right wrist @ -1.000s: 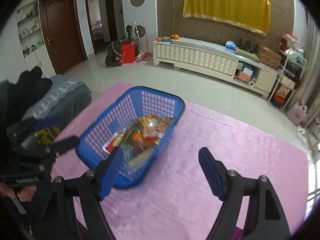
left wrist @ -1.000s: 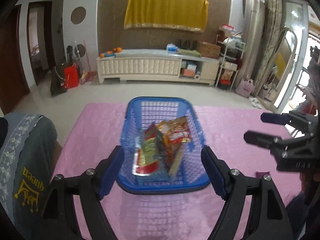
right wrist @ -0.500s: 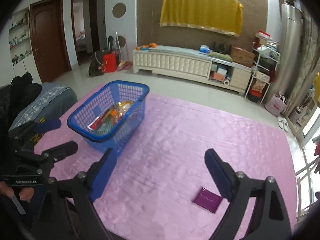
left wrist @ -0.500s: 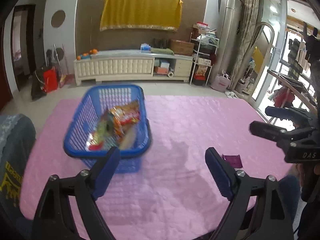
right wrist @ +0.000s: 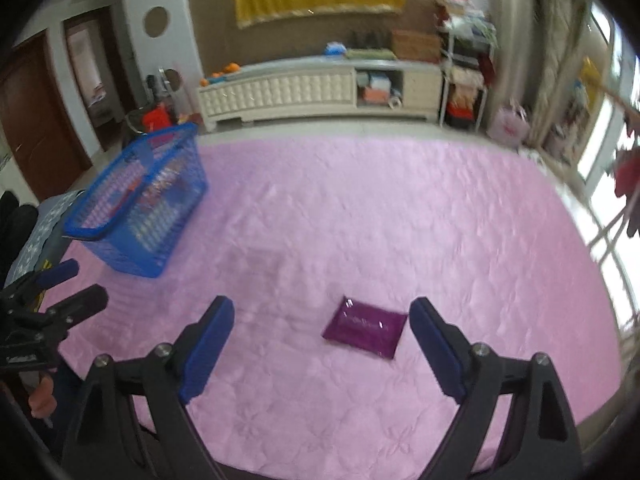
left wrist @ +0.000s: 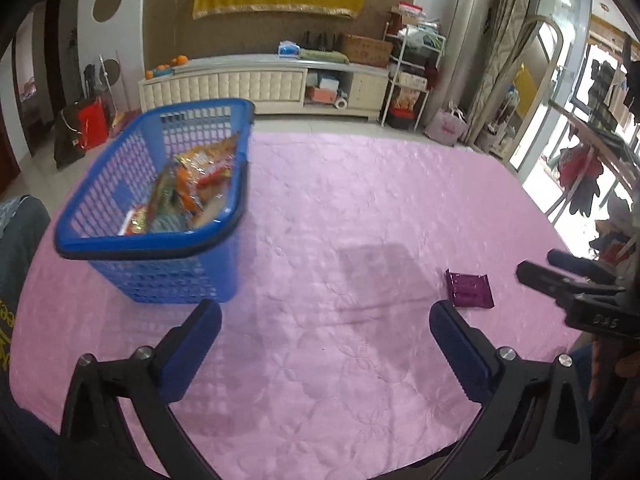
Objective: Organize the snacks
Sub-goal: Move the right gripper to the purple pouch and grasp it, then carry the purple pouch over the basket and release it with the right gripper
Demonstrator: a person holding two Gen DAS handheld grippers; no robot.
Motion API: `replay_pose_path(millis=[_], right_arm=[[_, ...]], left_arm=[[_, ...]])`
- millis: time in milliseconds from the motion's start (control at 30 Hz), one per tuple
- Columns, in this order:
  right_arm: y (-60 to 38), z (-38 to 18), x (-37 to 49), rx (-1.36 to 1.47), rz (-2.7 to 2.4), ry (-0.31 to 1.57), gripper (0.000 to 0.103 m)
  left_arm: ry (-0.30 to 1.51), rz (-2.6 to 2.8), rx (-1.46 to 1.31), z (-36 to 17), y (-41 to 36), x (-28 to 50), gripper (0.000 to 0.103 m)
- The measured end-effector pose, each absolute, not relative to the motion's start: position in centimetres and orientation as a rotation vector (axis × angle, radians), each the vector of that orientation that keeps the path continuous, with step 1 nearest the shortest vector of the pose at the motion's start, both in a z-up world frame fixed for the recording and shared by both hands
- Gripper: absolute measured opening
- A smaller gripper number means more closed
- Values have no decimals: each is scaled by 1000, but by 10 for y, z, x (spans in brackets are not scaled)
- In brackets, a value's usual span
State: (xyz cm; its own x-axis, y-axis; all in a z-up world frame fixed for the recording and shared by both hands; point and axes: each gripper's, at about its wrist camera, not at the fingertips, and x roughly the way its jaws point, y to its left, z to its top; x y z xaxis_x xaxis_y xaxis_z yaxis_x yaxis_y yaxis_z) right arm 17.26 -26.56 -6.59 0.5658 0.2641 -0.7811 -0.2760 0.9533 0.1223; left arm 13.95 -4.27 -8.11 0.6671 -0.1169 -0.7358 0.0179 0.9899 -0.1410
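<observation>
A blue plastic basket stands on the pink quilted cloth at the left, with several snack packets inside. It also shows in the right wrist view. A flat purple packet lies on the cloth just ahead of my right gripper, a little right of its middle; it also shows in the left wrist view. My left gripper is open and empty, to the right of the basket. My right gripper is open and empty.
A grey cushion or chair sits at the cloth's left edge. A long white cabinet, shelves and a window side lie beyond the cloth's far edge.
Both grippers have swung right and back from the basket. The basket now sits left in both views, and the purple packet has come up close before my right gripper.
</observation>
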Motion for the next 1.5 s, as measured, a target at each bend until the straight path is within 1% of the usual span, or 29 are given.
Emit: replay_pose_path(millis=[200, 400, 567, 767, 900, 933, 1000, 1033, 1067, 1167, 1333, 1500], right_arm=[[-282, -107, 185, 57, 288, 996, 92], [-284, -133, 201, 46, 254, 1057, 92], [-286, -154, 216, 60, 240, 1110, 92], [-284, -161, 219, 24, 228, 1117, 92], [-277, -164, 214, -83, 216, 1097, 92], [-270, -166, 214, -118, 210, 1091, 90], [-267, -166, 209, -135, 226, 1070, 83], [-267, -165, 207, -140, 232, 1063, 75], [-268, -163, 204, -144, 245, 1055, 69], [-272, -162, 199, -135, 245, 1046, 61], [-277, -146, 192, -76, 247, 1023, 59], [-269, -106, 171, -52, 283, 951, 59]], left_arm=[[905, -106, -107, -101, -59, 164, 103], [960, -134, -71, -122, -74, 189, 103], [996, -159, -104, -134, -78, 207, 103], [1039, -152, -130, -155, -74, 218, 103], [1051, -142, -117, -161, -74, 216, 103], [1051, -139, -117, -161, -73, 216, 103], [1052, -133, -123, -162, -72, 214, 103], [1051, -133, -127, -164, -71, 211, 103], [1052, -133, -133, -164, -69, 209, 103], [1046, -127, -132, -160, -66, 203, 103], [1001, -121, -131, -140, -61, 185, 103], [931, -118, -141, -108, -56, 165, 103]])
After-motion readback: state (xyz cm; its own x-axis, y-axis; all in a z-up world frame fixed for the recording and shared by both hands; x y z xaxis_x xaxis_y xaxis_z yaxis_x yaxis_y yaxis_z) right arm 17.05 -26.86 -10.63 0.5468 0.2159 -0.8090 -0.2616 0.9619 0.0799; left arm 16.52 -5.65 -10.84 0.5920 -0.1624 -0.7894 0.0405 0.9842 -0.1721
